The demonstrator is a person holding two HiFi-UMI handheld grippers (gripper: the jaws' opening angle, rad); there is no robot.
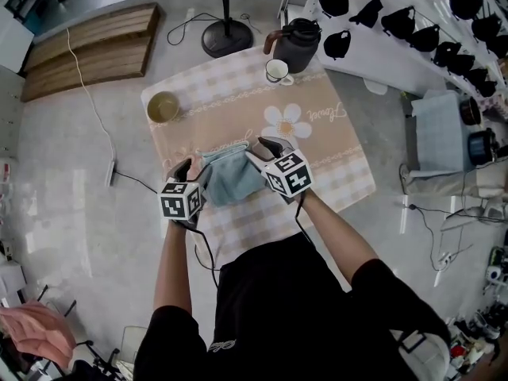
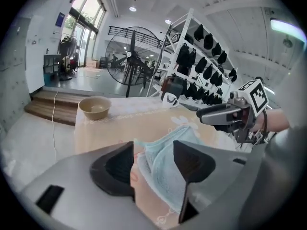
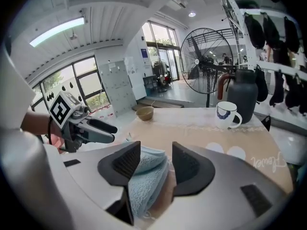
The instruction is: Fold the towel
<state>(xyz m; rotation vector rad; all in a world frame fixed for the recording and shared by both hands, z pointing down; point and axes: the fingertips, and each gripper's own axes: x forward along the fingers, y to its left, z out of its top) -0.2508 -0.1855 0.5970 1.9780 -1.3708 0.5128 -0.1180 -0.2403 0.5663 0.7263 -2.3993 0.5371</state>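
A light blue towel (image 1: 232,177) lies folded in a thick bundle on the checked tablecloth (image 1: 333,145) near the table's front edge. My left gripper (image 1: 191,170) stands at the towel's left end and my right gripper (image 1: 262,151) at its right end. In the left gripper view the towel (image 2: 168,152) sits between the open jaws of my left gripper (image 2: 153,150), with tablecloth showing beside it. In the right gripper view the towel (image 3: 144,181) lies between the open jaws of my right gripper (image 3: 156,152), with a gap on the right side.
A tan bowl (image 1: 163,106) stands at the table's far left. A white mug (image 1: 277,71) and a dark kettle (image 1: 298,44) stand at the far edge. A fan base (image 1: 227,38) sits behind the table, and a white shelf (image 1: 413,54) with black items at the right.
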